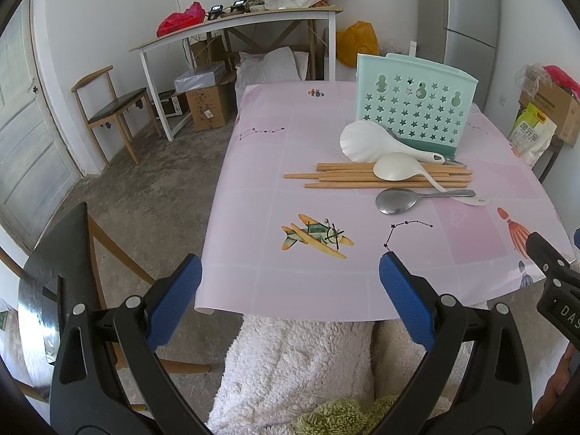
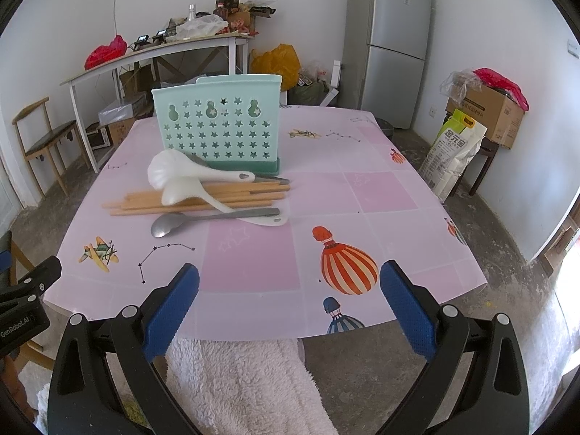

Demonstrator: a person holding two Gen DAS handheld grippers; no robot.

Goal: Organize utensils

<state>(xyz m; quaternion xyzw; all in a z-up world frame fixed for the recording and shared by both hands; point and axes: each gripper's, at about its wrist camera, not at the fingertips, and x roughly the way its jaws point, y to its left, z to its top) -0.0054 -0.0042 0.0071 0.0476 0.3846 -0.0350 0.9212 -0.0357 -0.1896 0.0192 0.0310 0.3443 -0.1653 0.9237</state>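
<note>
Down at the bottom of the left wrist view, the left gripper (image 1: pixel 290 282) has its 2 blue-padded fingers (image 1: pixel 174 301) spread wide apart with nothing between them, held over a white fleecy garment (image 1: pixel 290 362) at the near edge of the table (image 1: pixel 308 282). Likewise, the right gripper (image 2: pixel 290 286) in its own view stands with jaws apart and empty, low in the frame above the pink patterned tablecloth (image 2: pixel 250 268). At the left edge of the right view the other tool's black body carries the lettering "GenRobot.AI" (image 2: pixel 14 328); at the right edge of the left view a black part reads "DAS", the rest cut off. Toward the middle of the table lie the utensils: a bundle of wooden chopsticks (image 2: pixel 195 199) lying crosswise, 2 white plastic rice spoons (image 2: pixel 174 172) resting on top of them, and a metal spoon (image 2: pixel 170 224) just in front, its handle crossing a white handle end. Directly behind the pile stands the mint-green utensil holder (image 2: pixel 217 127), upright, pierced with star and gourd-shaped holes, on a darker green base. In the upper right of the right view stands a silver refrigerator (image 2: pixel 388 43) with a small label I cannot read, and lower right a sack (image 2: pixel 453 152) bearing large Chinese characters leans beside a cardboard box (image 2: pixel 489 108).
</note>
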